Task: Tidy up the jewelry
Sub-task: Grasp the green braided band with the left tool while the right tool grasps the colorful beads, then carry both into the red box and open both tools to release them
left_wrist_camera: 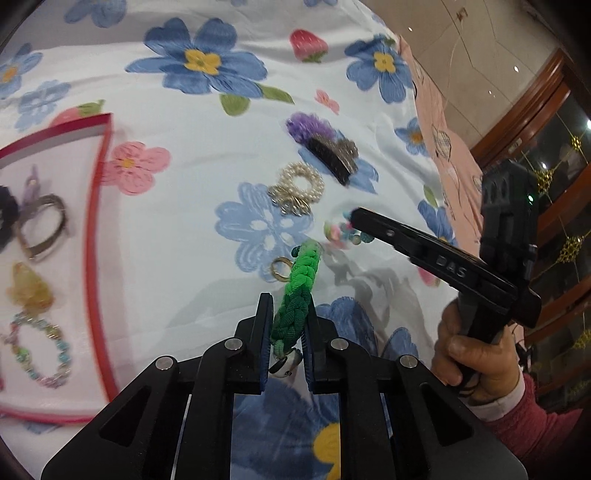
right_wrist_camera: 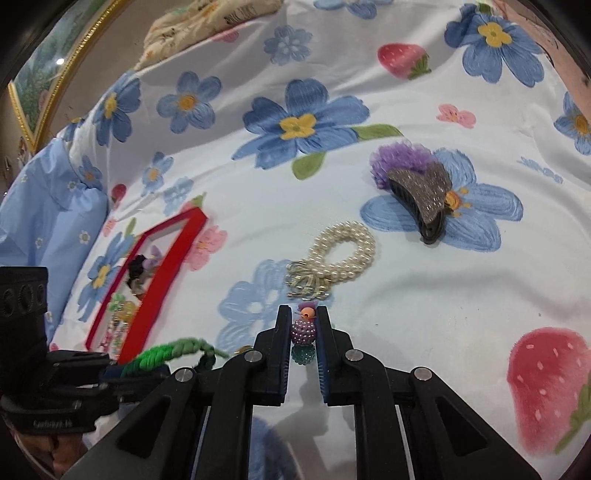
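Note:
My left gripper (left_wrist_camera: pixel 289 304) is shut on a green braided bracelet (left_wrist_camera: pixel 295 291) with a small bell, held above the floral sheet; it also shows in the right wrist view (right_wrist_camera: pixel 166 354). My right gripper (right_wrist_camera: pixel 303 314) is shut on a colourful beaded bracelet (right_wrist_camera: pixel 303 330), which also shows in the left wrist view (left_wrist_camera: pixel 341 230). A pearl bracelet (right_wrist_camera: pixel 343 251), a glittery grey hair claw (right_wrist_camera: pixel 421 199) and a purple fluffy hair tie (right_wrist_camera: pixel 399 158) lie on the sheet. A red-rimmed box (left_wrist_camera: pixel 98 258) at left holds several pieces.
A gold ring (left_wrist_camera: pixel 280 267) lies on the sheet beside the green bracelet. The bed's edge with pink fabric (left_wrist_camera: pixel 443 147) runs along the right. A blue pillow (right_wrist_camera: pixel 48 206) and a folded cloth (right_wrist_camera: pixel 207 22) lie at the far side.

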Available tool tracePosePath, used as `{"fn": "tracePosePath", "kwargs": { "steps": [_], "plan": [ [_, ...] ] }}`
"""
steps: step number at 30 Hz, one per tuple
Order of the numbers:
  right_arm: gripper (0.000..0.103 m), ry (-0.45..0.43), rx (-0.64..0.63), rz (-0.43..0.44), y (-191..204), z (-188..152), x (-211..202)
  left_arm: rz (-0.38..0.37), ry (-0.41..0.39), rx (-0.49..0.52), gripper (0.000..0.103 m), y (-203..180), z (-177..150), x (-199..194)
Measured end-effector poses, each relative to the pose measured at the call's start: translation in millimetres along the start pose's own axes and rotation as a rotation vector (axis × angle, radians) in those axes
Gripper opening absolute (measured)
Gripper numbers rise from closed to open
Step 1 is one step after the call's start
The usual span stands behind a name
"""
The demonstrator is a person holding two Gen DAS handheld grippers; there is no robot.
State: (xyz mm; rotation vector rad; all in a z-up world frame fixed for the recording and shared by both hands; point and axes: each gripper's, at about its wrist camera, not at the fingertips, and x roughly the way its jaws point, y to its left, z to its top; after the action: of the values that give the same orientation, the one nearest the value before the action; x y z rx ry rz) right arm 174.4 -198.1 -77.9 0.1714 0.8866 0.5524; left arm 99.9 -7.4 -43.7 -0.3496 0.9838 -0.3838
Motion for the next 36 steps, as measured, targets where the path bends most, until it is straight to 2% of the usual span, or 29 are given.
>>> {"fn": "tracePosePath", "kwargs": {
  "steps": [7, 17, 36],
  "plan": [
    [0.012, -0.034, -0.032, 0.045, 26, 2, -20, 0.026, -0.061, -0.043, 0.013, 18, -8, -35],
    [0.012, -0.041, -0.067, 0.098, 55, 4, -28, 0.065, -0.128, -0.103, 0.013, 46, -22, -77],
    [0.012, 0.020, -0.166, 0.231, 134, -2, 11, 0.167, -0.221, -0.265, 0.012, 116, -46, -129]
  ]
}}
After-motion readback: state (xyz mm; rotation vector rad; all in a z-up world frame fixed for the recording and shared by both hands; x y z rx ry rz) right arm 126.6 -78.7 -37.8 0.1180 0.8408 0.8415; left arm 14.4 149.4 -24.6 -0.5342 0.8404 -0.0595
